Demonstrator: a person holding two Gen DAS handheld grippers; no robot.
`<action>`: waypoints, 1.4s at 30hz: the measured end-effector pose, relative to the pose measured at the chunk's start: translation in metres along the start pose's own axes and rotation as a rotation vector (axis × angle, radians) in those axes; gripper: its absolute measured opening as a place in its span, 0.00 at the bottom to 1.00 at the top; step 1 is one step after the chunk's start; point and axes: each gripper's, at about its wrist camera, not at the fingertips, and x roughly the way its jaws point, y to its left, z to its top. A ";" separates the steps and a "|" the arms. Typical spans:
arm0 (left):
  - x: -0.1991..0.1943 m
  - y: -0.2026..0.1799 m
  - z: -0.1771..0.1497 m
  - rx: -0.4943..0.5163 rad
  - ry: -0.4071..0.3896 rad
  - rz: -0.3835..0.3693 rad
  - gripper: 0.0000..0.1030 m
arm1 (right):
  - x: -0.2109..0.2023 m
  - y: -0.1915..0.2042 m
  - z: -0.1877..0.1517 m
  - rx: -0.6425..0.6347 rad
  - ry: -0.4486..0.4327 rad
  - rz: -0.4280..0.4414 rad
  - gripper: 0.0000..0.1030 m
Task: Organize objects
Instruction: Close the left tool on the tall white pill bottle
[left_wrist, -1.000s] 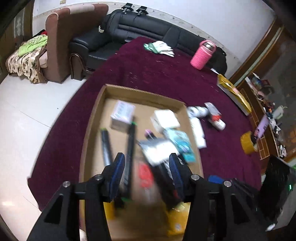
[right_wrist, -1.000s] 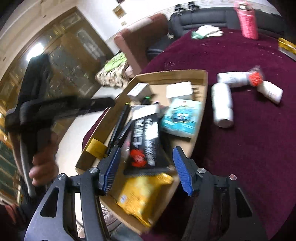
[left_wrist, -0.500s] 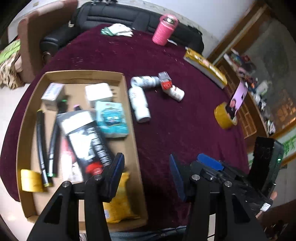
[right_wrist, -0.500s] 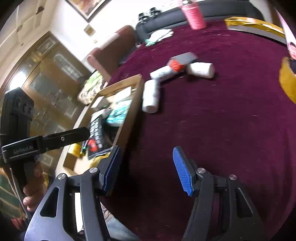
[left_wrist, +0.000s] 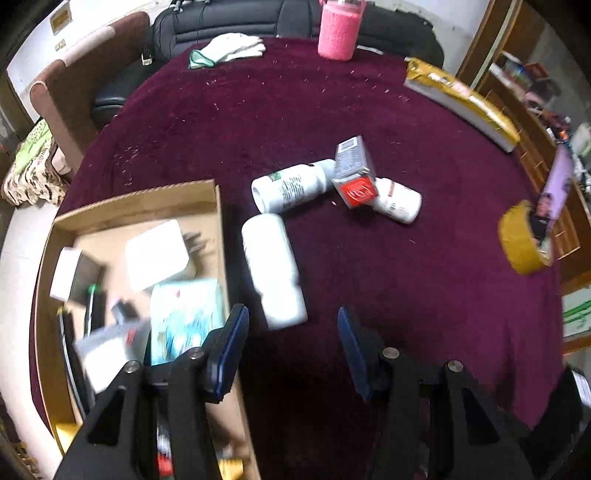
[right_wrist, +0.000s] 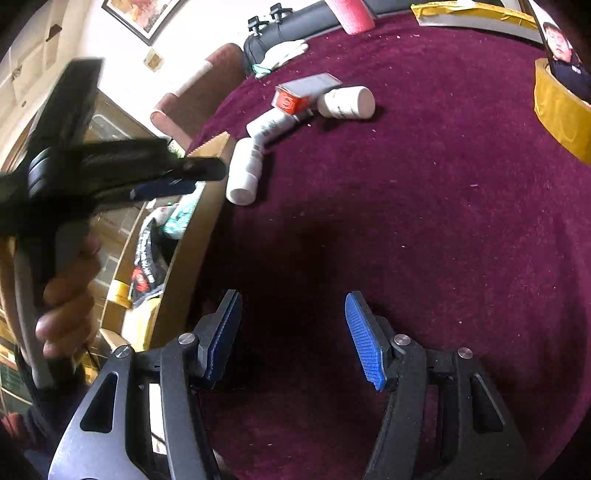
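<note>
So the nearest white bottle lies flat on the maroon table, just beside the cardboard box's right wall, long axis running pretty much away from the left gripper. It sits straight ahead of those jaws and slightly left, so the left gripper looks closer than the right gripper. Both sets of jaws are spread wide, holding nothing and touching nothing.
</note>
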 end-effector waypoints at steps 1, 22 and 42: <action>0.009 0.000 0.005 -0.006 0.021 0.015 0.49 | 0.000 -0.003 -0.001 0.008 0.002 0.002 0.57; 0.033 -0.004 -0.022 0.063 0.133 -0.004 0.30 | 0.003 -0.009 0.006 0.006 -0.005 0.020 0.57; 0.003 -0.009 -0.093 0.113 0.111 -0.099 0.30 | 0.029 -0.003 0.146 -0.253 -0.023 -0.160 0.57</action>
